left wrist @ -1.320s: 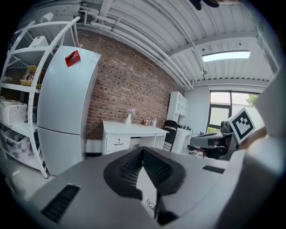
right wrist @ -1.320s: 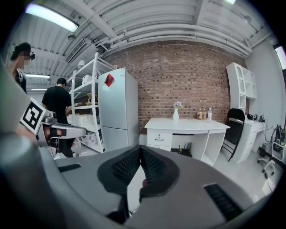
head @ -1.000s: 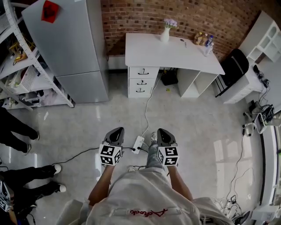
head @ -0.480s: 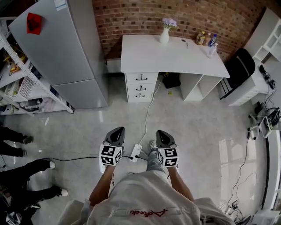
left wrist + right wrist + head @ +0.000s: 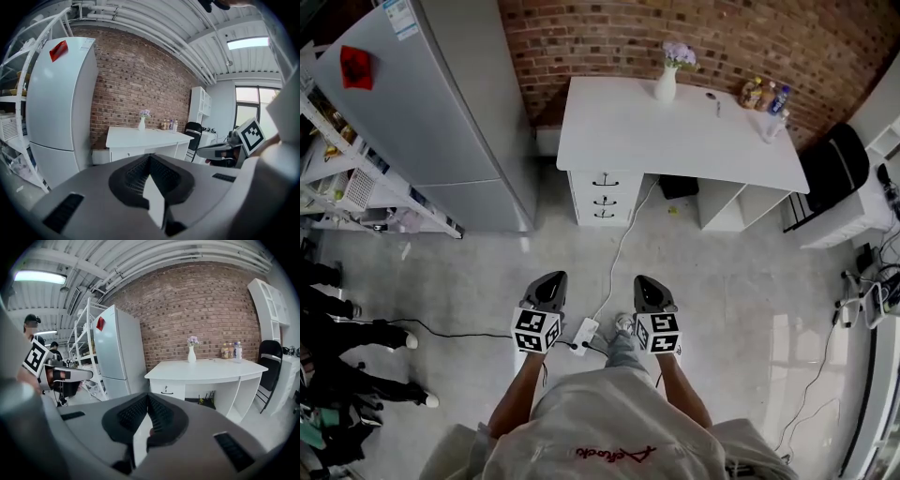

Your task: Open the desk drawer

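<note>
the white table [image 5: 675,131] against the brick wall sits larger and lower in the head view than a second ago, and a little further right, so the person has come closer to it. its stack of three drawers [image 5: 605,197] stands under the table's left end, all three fronts flush and closed, well apart from both claws. the grey fridge [image 5: 441,103] to the left has swelled and swung more upright in the frame. the power strip [image 5: 584,330] on the floor [image 5: 722,281], which lay ahead of the claws before, now lies level with the marker cubes, between the two arms, its white cable [image 5: 623,234] running up toward the table. the legs [image 5: 356,366] of bystanders at the left edge have slid further out of frame.

the left claw [image 5: 551,278] and the right claw [image 5: 645,280] hold the same side-by-side places in the head view as before. in its own view the left claw [image 5: 150,158] is clenched with nothing in it, pads meeting; the right claw [image 5: 148,399] is likewise clenched and empty, pointing at the drawers. the vase [image 5: 666,84] stands at the back of the table.
</note>
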Motion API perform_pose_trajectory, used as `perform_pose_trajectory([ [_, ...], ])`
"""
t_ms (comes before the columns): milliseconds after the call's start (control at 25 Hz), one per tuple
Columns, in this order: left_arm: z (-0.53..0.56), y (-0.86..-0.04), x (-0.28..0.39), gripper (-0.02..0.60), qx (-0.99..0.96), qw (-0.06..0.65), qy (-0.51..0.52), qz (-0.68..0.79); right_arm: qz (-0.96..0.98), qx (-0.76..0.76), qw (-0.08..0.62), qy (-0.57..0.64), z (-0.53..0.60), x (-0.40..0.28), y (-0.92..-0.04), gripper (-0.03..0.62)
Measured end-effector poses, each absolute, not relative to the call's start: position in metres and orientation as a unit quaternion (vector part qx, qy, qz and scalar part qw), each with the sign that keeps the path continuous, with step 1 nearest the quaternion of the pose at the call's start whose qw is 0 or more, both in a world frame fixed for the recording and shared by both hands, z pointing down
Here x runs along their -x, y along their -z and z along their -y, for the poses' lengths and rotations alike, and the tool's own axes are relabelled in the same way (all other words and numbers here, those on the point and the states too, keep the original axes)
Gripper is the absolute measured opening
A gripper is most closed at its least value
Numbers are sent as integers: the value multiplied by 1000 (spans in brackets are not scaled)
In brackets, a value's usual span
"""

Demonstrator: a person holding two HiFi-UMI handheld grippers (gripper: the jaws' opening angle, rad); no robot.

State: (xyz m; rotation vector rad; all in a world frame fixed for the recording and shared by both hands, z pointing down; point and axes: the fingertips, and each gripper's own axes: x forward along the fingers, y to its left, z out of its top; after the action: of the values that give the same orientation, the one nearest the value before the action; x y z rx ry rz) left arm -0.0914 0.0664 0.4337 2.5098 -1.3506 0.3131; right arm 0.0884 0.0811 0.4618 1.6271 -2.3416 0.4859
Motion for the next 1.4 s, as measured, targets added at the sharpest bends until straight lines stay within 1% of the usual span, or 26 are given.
perform_pose_trajectory([
  [480,15,-423,24,12,-856,138,-114,485,819,-532,125,-176,0,-145,-461,17],
  [960,46,-431,6,12,-836,147,-132,512,836,-501,120,-190,44,-163,-472,17],
  [1400,62,-439,12,12,-826,158,-131,525,838,-491,129,-198,63,-163,-481,17],
])
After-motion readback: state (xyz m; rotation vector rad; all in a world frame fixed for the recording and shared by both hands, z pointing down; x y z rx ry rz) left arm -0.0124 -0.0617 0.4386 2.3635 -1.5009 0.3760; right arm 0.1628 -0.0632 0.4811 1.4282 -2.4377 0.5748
